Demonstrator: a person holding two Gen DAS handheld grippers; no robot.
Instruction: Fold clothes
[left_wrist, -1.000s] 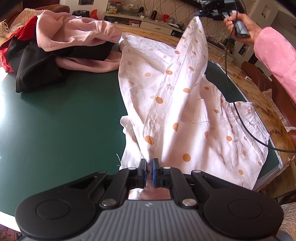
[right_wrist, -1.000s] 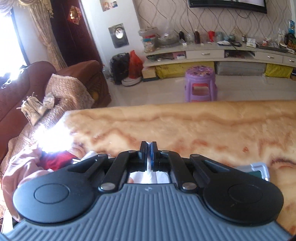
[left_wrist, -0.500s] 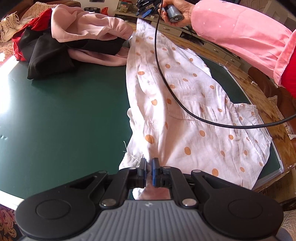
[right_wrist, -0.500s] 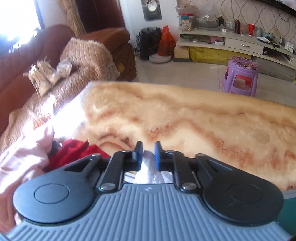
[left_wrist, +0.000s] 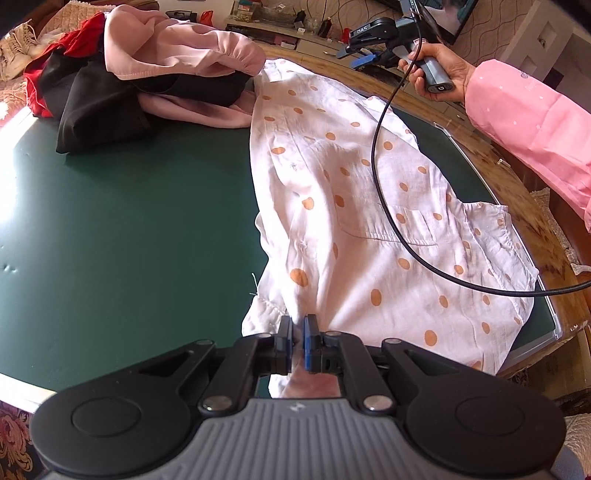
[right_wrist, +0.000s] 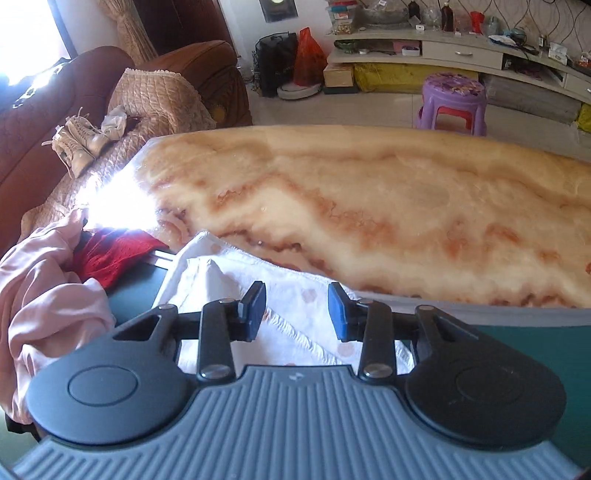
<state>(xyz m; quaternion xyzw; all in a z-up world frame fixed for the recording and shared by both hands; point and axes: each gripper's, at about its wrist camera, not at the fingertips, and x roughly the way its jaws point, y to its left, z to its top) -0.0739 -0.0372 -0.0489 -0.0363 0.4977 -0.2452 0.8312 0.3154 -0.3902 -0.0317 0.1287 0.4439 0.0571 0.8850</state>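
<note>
On the green mat (left_wrist: 110, 229) we now have the polka-dot shirt (left_wrist: 369, 221) lying full length, no longer hung up by its far end; far edge rests near the clothes pile (left_wrist: 147, 74). That means the spread step looks done & folding can start. Our right gripper (right_wrist: 296, 310) has let go: jaws opening, nothing pinched, fabric below. Our left gripper (left_wrist: 294, 338) is clamped on the near hem w/ no gap.

Right claw (right_wrist: 296, 308): we brought it down from holding high; its jaws are opening, nothing pinched between them.
White orange-dotted cotton shirt (left_wrist: 369, 221): far end released, now lying flat on the green tabletop (left_wrist: 129, 221).
</note>
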